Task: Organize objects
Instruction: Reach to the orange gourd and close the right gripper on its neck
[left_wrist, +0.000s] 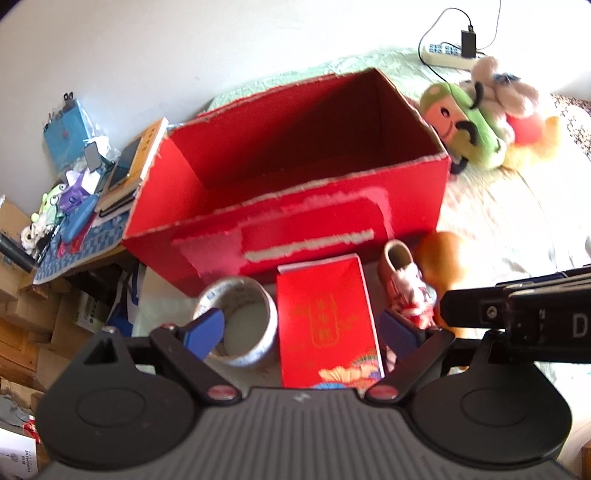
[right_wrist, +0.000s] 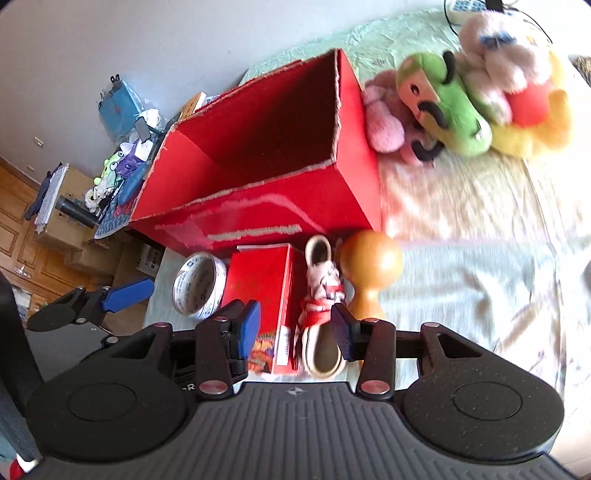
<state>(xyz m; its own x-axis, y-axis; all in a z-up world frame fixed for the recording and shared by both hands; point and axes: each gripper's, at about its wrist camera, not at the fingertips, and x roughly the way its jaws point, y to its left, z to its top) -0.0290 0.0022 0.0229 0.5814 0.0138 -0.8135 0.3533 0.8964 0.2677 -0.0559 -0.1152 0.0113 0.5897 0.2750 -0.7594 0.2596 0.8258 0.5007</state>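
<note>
A big open red cardboard box (left_wrist: 295, 192) (right_wrist: 266, 192) stands empty on the bed. In front of it lie a roll of tape (left_wrist: 240, 321) (right_wrist: 201, 282), a small red packet box (left_wrist: 325, 317) (right_wrist: 262, 284), a small ceramic shoe (left_wrist: 406, 288) (right_wrist: 323, 306) and a wooden gourd-shaped piece (left_wrist: 439, 258) (right_wrist: 369, 266). My left gripper (left_wrist: 301, 332) is open above the red packet box, one finger over the tape roll. My right gripper (right_wrist: 295, 330) is open, its fingers on either side of the shoe and the packet's edge.
Plush toys (left_wrist: 476, 110) (right_wrist: 461, 96) lie right of the box. A power strip (left_wrist: 447, 55) sits at the bed's far edge. A cluttered side table (left_wrist: 81, 184) (right_wrist: 122, 166) stands left, with cardboard cartons below. The pale bedspread (right_wrist: 480, 277) stretches right.
</note>
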